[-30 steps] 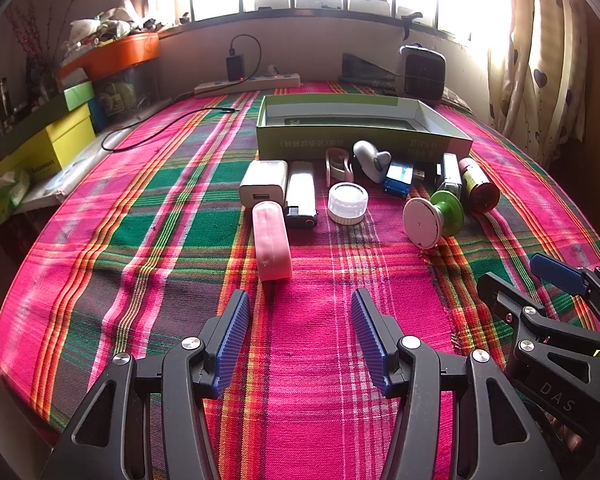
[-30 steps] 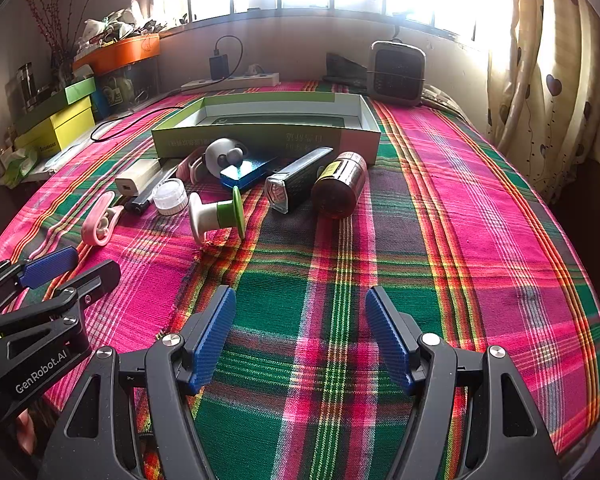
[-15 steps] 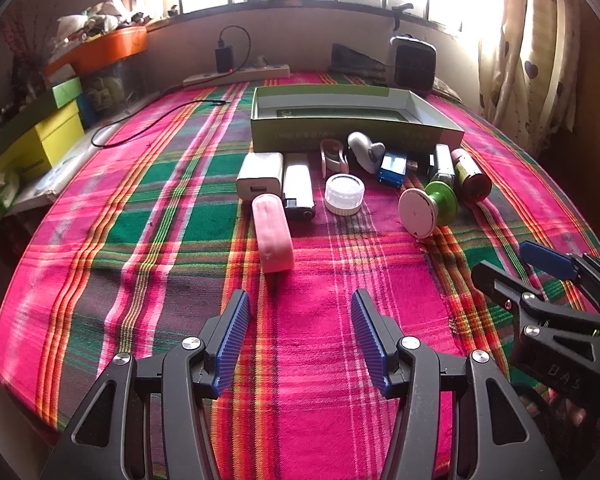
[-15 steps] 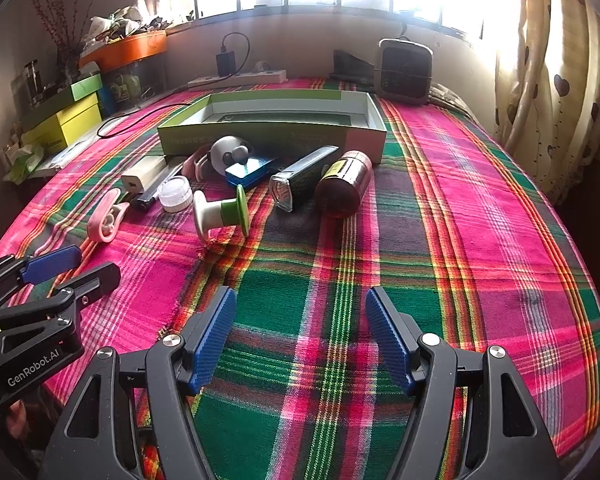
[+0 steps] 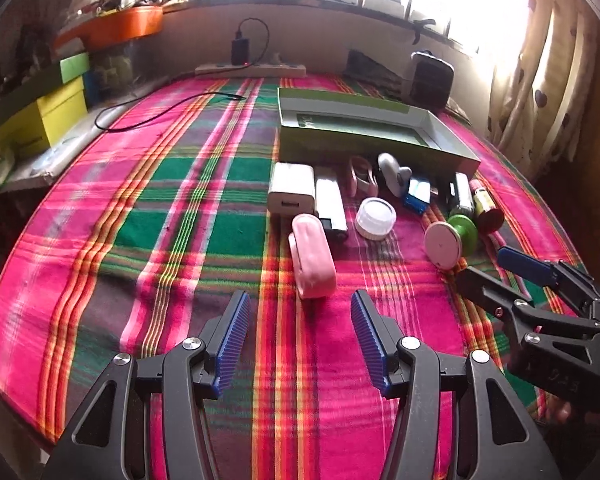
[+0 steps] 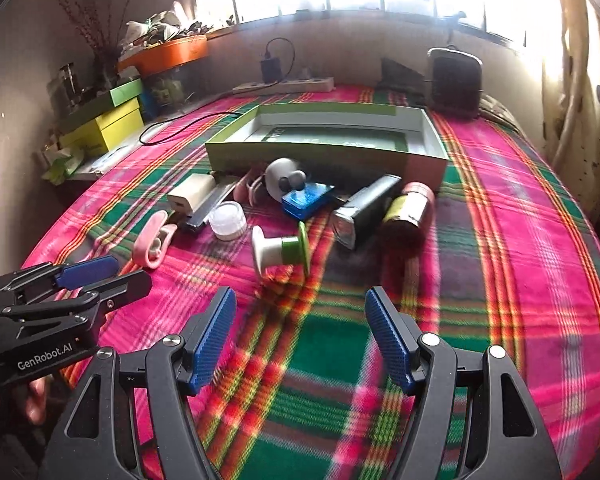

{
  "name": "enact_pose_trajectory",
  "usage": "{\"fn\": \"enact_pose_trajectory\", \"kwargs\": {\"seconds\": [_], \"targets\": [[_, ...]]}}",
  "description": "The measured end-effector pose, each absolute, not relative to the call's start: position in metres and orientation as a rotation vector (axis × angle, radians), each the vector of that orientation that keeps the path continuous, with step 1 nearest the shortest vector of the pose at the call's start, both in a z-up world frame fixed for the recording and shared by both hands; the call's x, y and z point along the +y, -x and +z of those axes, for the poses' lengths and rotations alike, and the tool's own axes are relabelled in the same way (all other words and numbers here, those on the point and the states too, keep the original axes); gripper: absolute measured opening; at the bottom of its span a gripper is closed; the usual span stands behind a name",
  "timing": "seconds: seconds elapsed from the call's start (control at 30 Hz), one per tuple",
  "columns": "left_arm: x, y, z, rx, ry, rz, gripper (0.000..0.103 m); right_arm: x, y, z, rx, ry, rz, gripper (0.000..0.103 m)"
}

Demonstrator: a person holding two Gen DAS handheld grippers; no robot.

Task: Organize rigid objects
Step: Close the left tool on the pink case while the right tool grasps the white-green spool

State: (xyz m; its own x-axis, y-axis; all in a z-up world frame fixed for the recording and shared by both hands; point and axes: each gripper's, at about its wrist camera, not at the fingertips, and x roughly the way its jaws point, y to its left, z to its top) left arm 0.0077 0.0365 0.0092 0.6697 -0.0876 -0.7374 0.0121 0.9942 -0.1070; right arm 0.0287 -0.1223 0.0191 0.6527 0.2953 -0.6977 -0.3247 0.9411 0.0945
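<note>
A row of small rigid objects lies on the plaid cloth in front of an open green box [image 5: 374, 136] [image 6: 328, 146]. Among them are a pink clip-like case [image 5: 312, 262] [image 6: 152, 242], a white charger block [image 5: 292, 194], a white round lid [image 5: 375, 218] [image 6: 228, 220], a white-and-green spool [image 5: 452, 238] [image 6: 280, 250], a blue box [image 6: 306, 200], a dark rectangular case [image 6: 366, 210] and a brown jar [image 6: 406, 214]. My left gripper [image 5: 298, 320] is open and empty, just short of the pink case. My right gripper [image 6: 302, 320] is open and empty, just short of the spool.
A black speaker [image 6: 456, 80] and a power strip with charger [image 5: 252, 68] stand at the back by the window. Yellow and green boxes [image 5: 40, 124] and an orange tray [image 5: 116, 28] line the left side. A black cable [image 5: 160, 110] lies on the cloth. Curtains hang at the right.
Both grippers have moved forward toward the row of objects, which now looks closer. Both stay open. No object has moved.
</note>
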Motion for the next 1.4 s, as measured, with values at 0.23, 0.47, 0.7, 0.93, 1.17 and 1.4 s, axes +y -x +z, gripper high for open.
{"fn": "enact_pose_trajectory", "kwargs": {"seconds": [0.23,0.47,0.7,0.93,1.17,1.4], "targets": [[0.033,-0.026,0.01,0.852,0.078,-0.067,0.052,-0.113,-0.046,0.017,0.81,0.042,0.373,0.068],[0.039,-0.037,0.007,0.861,0.082,-0.055,0.052,-0.11,-0.059,0.012,0.85,0.05,0.365,0.068],[0.04,-0.042,0.006,0.853,0.068,-0.041,0.051,-0.107,-0.065,0.011,0.864,0.057,0.382,0.068],[0.045,-0.046,0.006,0.848,0.077,-0.036,0.041,-0.108,-0.067,0.012,0.862,0.045,0.38,0.058],[0.045,-0.047,0.007,0.848,0.071,-0.046,0.026,-0.108,-0.067,0.013,0.86,0.042,0.383,0.047],[0.043,-0.047,0.01,0.841,0.062,-0.054,0.017,-0.106,-0.065,0.015,0.849,0.052,0.387,0.034]]}}
